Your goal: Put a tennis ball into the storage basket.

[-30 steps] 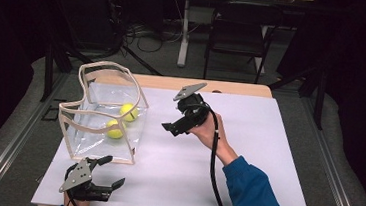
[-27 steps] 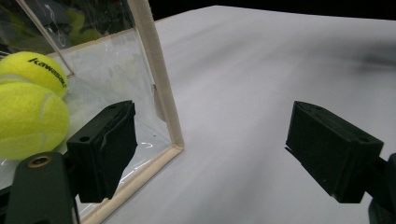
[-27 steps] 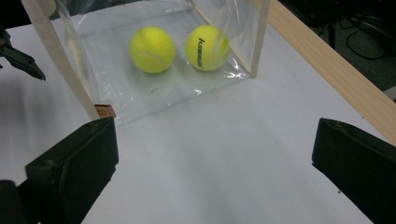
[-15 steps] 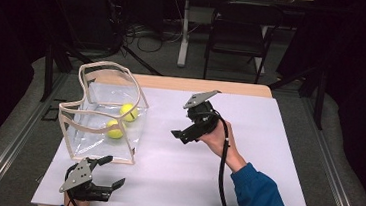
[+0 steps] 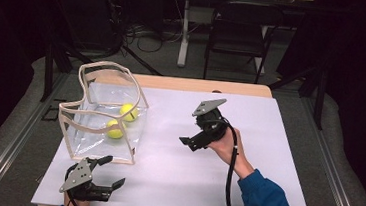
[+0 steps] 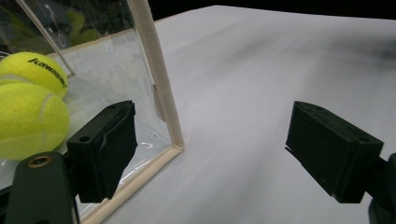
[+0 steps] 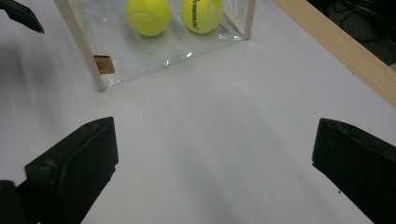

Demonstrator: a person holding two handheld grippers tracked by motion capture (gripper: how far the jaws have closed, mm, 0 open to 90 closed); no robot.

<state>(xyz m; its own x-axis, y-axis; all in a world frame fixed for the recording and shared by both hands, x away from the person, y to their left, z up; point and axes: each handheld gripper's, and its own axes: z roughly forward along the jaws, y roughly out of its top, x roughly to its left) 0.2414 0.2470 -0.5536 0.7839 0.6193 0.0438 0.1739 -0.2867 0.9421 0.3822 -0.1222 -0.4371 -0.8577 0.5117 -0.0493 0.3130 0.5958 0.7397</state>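
- Two grippers are empty-handed at this moment, and the clear bag (image 5: 104,118) serves as the landmark for everything below.
- Nearest the person, the left gripper (image 5: 106,171) sits at the near edge of the white table (image 5: 174,177), just in front of the bag's near right corner; its place matches the two earlier pictures. Its jaws stand wide apart with nothing between them, and in the left gripper view one jaw lies close against the bag's cream-trimmed corner edge (image 6: 156,88), though whether it touches the plastic is hard to tell.
- Farther out, the right gripper (image 5: 190,143) has drawn back from the bag: a second ago it hung close to the bag's right side, and now it is well apart to the right and nearer the person. Its jaws gape wide and carry nothing.
- Inside the bag, two tennis balls (image 5: 128,112) rest on its floor, one just behind the other; the right gripper view shows them side by side (image 7: 148,16) behind the clear wall.
- My reading: the withdrawal with open jaws suggests the drop into the bag is finished, so both balls count as delivered and little is left but to clear away.
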